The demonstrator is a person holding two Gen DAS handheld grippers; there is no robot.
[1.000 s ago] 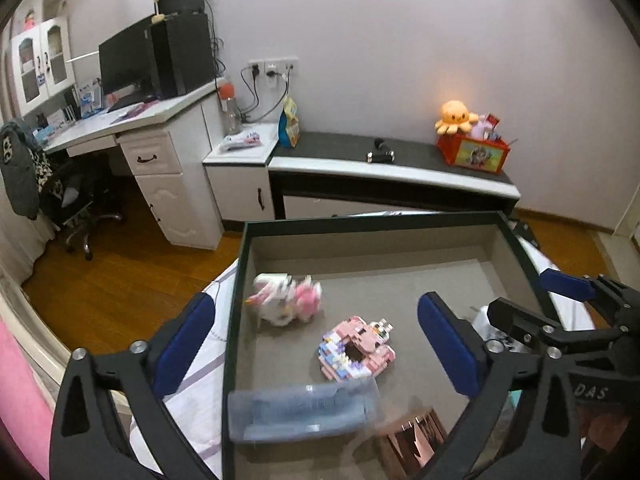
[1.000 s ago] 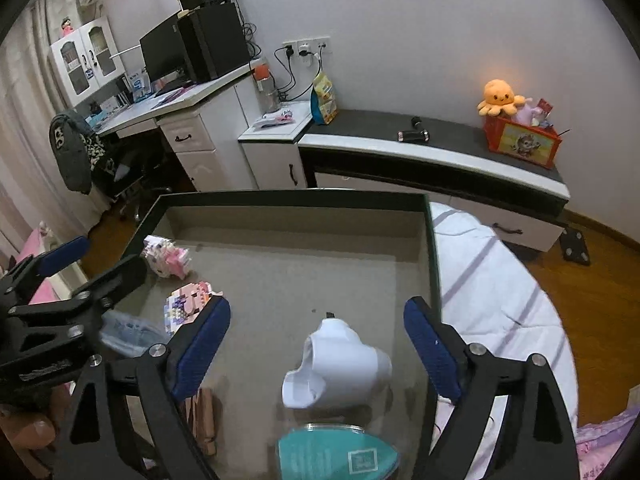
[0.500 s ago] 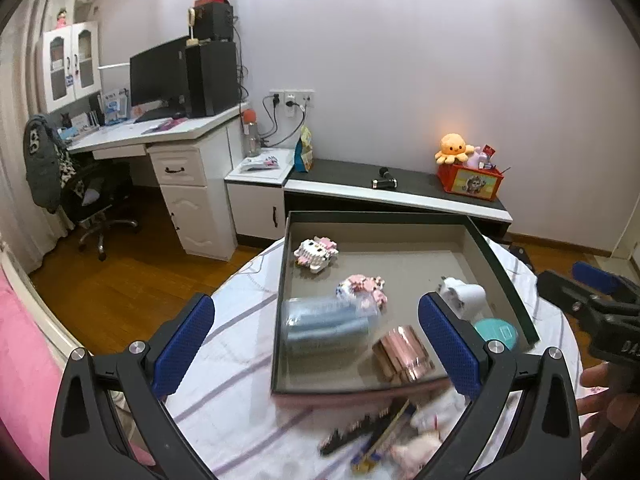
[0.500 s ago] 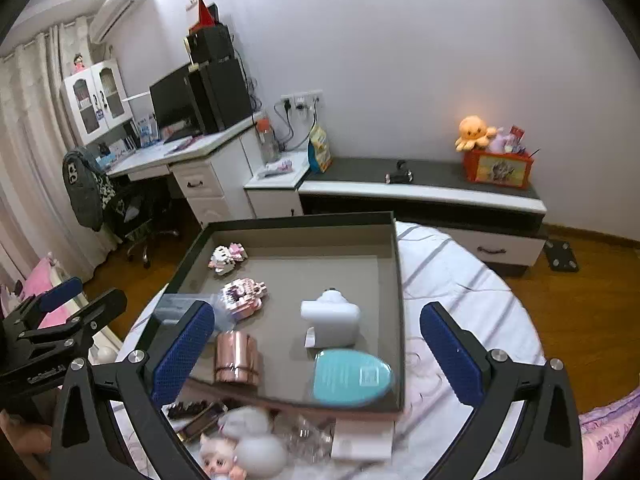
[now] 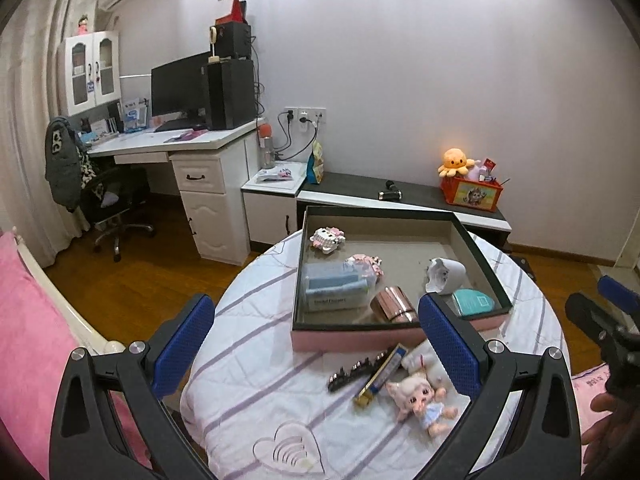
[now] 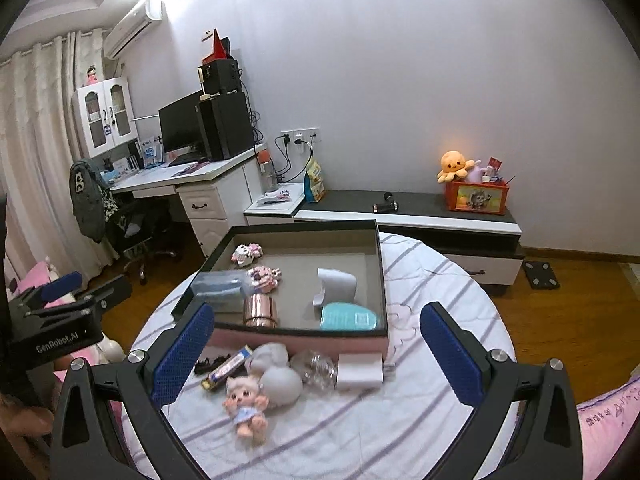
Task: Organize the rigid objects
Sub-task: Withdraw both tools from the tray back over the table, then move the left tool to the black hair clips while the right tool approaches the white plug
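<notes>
A pink-sided box (image 5: 396, 338) (image 6: 296, 339) with a dark rim sits on a round cloth-covered table. Inside lie two block figures (image 5: 326, 238), a clear blue-filled case (image 5: 334, 288), a copper cup (image 5: 394, 308) (image 6: 260, 310), a white device (image 5: 446, 276) (image 6: 336, 284) and a teal case (image 6: 348, 318). In front of the box lie a doll (image 5: 422, 396) (image 6: 246, 404), a black comb (image 5: 354, 370), a wrapped bar (image 5: 380, 374), a grey figure (image 6: 276, 376), a clear ball (image 6: 318, 366) and a white charger (image 6: 360, 370). My left gripper (image 5: 316, 340) and right gripper (image 6: 316, 350) hover open and empty, back from the box.
The table's striped cloth (image 5: 256, 344) is bare at the left and near edges. Pink bedding (image 5: 24, 344) lies at the left. A desk with monitor (image 5: 180, 92), a chair (image 5: 116, 196) and a low cabinet with an orange toy box (image 5: 472, 192) stand along the wall.
Both grippers pulled back and up from inside the box, so the whole box and the loose items in front came into view. The right gripper's jaws widened after leaving the white device.
</notes>
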